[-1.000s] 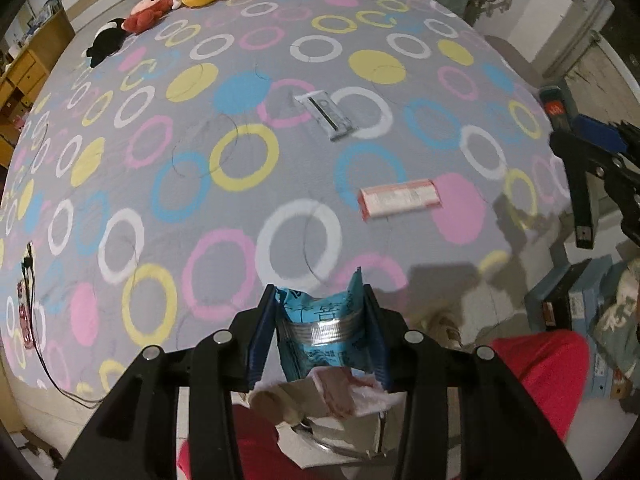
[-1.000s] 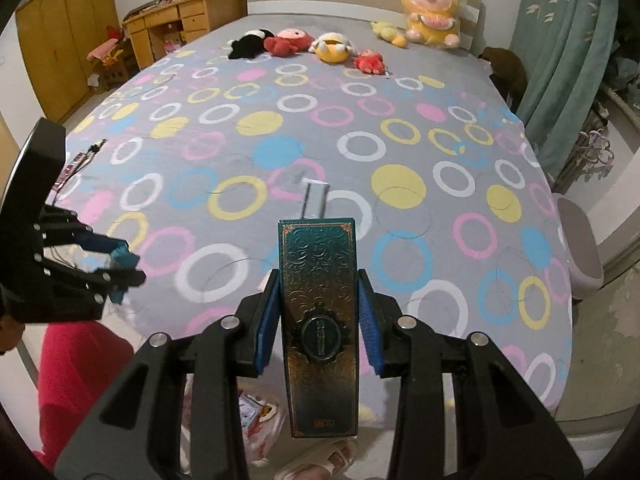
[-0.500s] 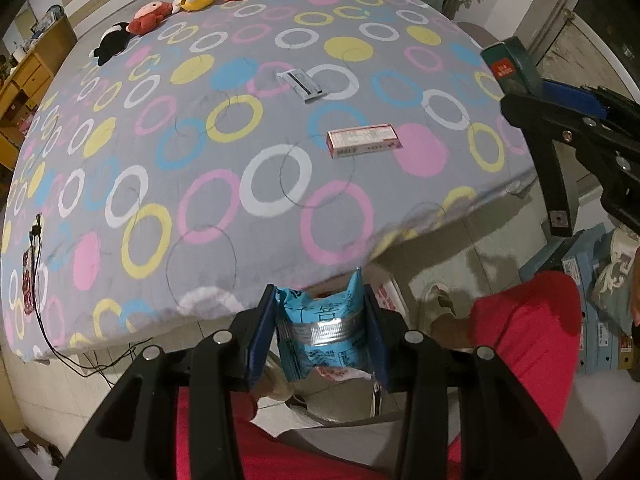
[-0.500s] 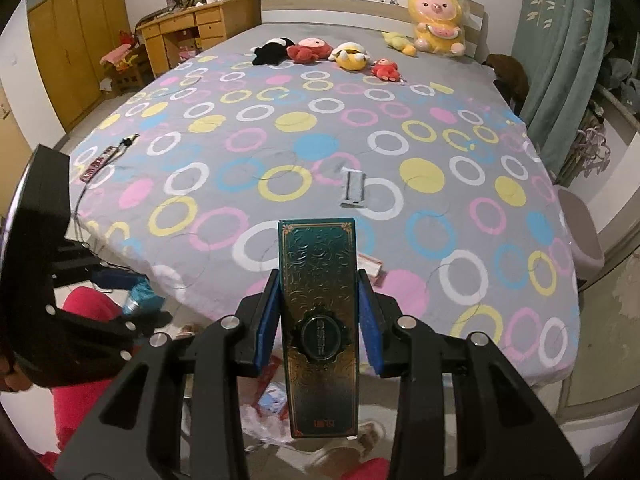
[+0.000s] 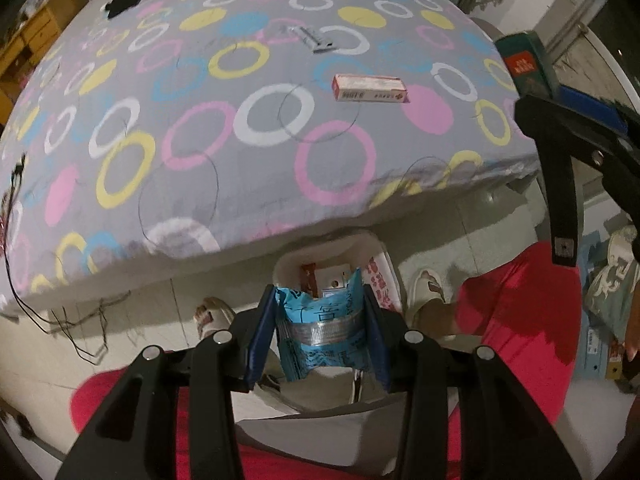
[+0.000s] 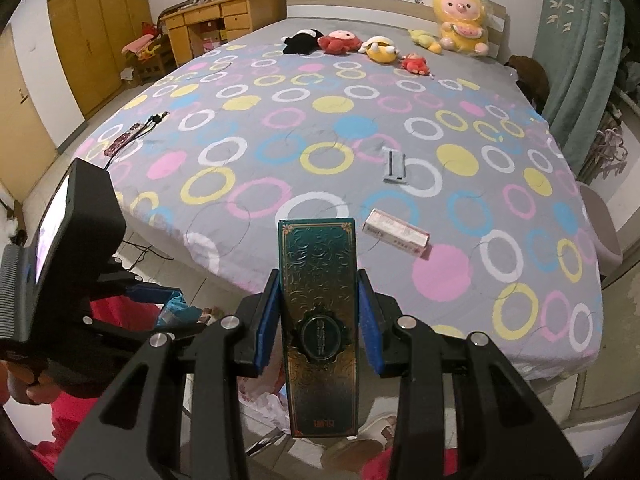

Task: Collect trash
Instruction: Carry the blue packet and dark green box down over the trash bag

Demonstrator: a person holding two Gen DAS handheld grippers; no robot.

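Note:
My left gripper (image 5: 320, 332) is shut on a blue snack wrapper (image 5: 320, 320) with a silver band, held above a white bin (image 5: 372, 264) lined with a bag, on the floor at the bed's foot. Some packets lie inside the bin. My right gripper (image 6: 318, 320) is shut on a long dark green ornate box (image 6: 320, 320), also seen at the right of the left wrist view as the green box (image 5: 524, 64). On the bed (image 5: 200, 140) lie a pink-and-white carton (image 5: 370, 88) (image 6: 396, 234) and a grey flat packet (image 5: 312, 38) (image 6: 395, 166).
Several plush toys (image 6: 376, 46) line the headboard. A cable and power strip (image 6: 128, 138) lie at the bed's left edge. A person's red trousers (image 5: 512, 320) and slippered feet (image 5: 428, 288) stand by the bin. Boxes (image 5: 596, 340) and a wooden desk (image 6: 216, 20) flank the bed.
Both grippers have drawn back from over the bed to beyond its foot edge. The white bin has come into view under the left gripper. Both grips are unchanged.

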